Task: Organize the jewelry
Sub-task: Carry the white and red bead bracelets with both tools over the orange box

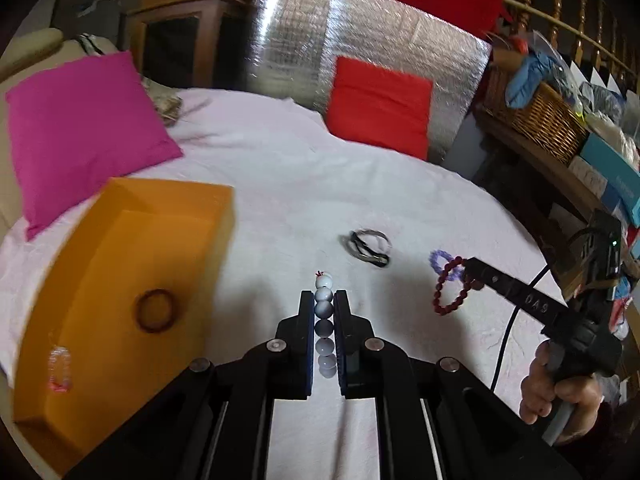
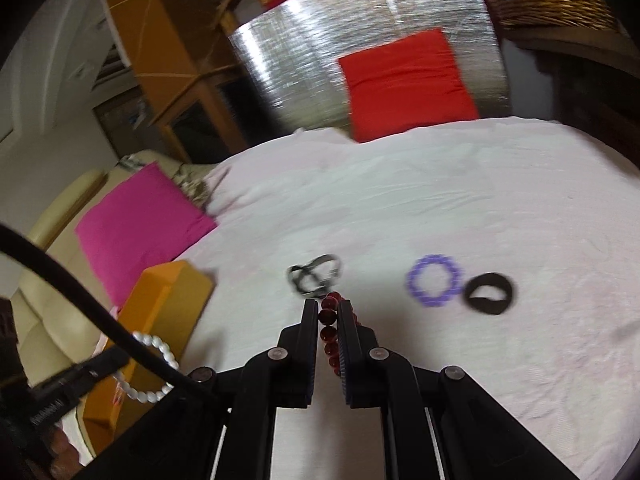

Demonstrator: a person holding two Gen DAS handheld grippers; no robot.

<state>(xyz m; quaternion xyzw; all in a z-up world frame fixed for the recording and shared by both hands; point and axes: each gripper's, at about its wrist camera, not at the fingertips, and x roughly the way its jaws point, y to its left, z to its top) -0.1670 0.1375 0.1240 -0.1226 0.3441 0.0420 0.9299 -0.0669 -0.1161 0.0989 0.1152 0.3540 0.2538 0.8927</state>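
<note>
My left gripper [image 1: 324,298] is shut on a white bead bracelet [image 1: 324,308], held above the white cloth; the bracelet also shows in the right wrist view [image 2: 154,368]. My right gripper [image 2: 329,308] is shut on a dark red bead bracelet [image 2: 328,316], which hangs from its tip in the left wrist view [image 1: 454,286]. An orange box [image 1: 132,276] at the left holds a brown ring bracelet [image 1: 156,310] and a clear beaded one [image 1: 60,368]. On the cloth lie a dark metal bracelet [image 1: 366,248], a purple bracelet [image 2: 434,280] and a black band [image 2: 490,294].
A pink cushion [image 1: 80,132] lies behind the box, a red cushion [image 1: 380,104] against a silver foil panel [image 1: 360,40] at the back. A wicker basket [image 1: 540,116] and boxes stand on a shelf to the right. A cable [image 2: 80,308] crosses the left of the right wrist view.
</note>
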